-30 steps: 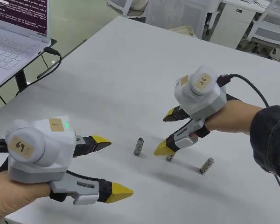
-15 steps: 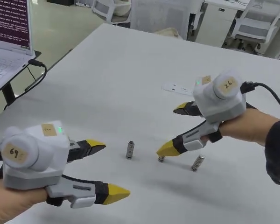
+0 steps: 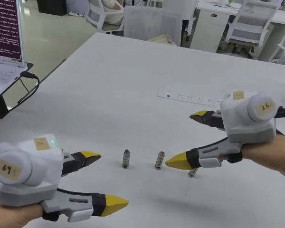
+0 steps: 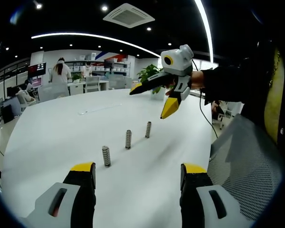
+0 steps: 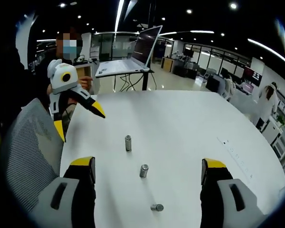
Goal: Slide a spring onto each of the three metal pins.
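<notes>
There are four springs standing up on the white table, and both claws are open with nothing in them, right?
Almost. There are three springs, not four: the head view shows the first spring, the second spring and the third spring standing in a row on the white table. The rest is right: the left gripper and the right gripper are both open and empty.

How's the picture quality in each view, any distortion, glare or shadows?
Head view: evenly lit, springs crisp, shadows on the table faint. Left gripper view: fisheye curves the table edge; ceiling strip light glares. Right gripper view: same bulge, springs sharp.
</notes>
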`<control>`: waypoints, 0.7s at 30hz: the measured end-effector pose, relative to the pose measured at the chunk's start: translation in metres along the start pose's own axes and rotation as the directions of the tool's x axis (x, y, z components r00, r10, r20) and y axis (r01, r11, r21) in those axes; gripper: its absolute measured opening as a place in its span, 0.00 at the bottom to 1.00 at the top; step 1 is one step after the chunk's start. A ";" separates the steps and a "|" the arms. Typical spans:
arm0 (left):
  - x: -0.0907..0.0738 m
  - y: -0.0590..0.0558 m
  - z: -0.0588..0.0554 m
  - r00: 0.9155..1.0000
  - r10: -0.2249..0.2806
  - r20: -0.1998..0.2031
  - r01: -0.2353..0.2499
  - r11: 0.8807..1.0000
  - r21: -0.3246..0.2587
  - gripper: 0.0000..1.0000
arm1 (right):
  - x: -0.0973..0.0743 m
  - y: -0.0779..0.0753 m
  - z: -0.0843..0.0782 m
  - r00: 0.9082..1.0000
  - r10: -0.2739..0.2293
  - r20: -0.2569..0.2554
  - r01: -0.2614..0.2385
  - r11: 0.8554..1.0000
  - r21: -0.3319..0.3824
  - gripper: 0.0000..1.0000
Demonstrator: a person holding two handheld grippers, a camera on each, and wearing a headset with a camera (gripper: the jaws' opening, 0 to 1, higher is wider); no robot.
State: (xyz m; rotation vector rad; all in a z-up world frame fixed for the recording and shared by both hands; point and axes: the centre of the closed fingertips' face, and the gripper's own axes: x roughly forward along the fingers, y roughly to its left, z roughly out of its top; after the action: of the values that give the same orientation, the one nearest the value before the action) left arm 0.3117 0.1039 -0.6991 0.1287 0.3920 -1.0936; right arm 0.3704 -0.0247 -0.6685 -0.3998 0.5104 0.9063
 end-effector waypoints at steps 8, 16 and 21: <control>-0.001 -0.002 0.001 1.000 0.011 0.009 -0.011 1.000 -0.011 0.72 | -0.024 0.009 -0.023 0.997 -0.062 0.034 0.060 0.997 0.057 0.94; -0.002 -0.003 0.002 0.999 0.020 0.027 -0.018 0.999 -0.039 0.76 | -0.044 0.022 -0.046 0.992 -0.114 0.051 0.106 0.984 0.141 0.95; -0.004 -0.004 0.000 0.999 0.025 0.028 -0.024 0.998 -0.056 0.80 | -0.050 0.031 -0.054 0.990 -0.129 0.054 0.118 0.978 0.170 0.97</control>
State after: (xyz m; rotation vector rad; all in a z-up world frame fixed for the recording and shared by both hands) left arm 0.3064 0.1048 -0.6973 0.0684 0.3937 -1.0585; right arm 0.3058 -0.0679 -0.6866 -0.2466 0.4921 0.7483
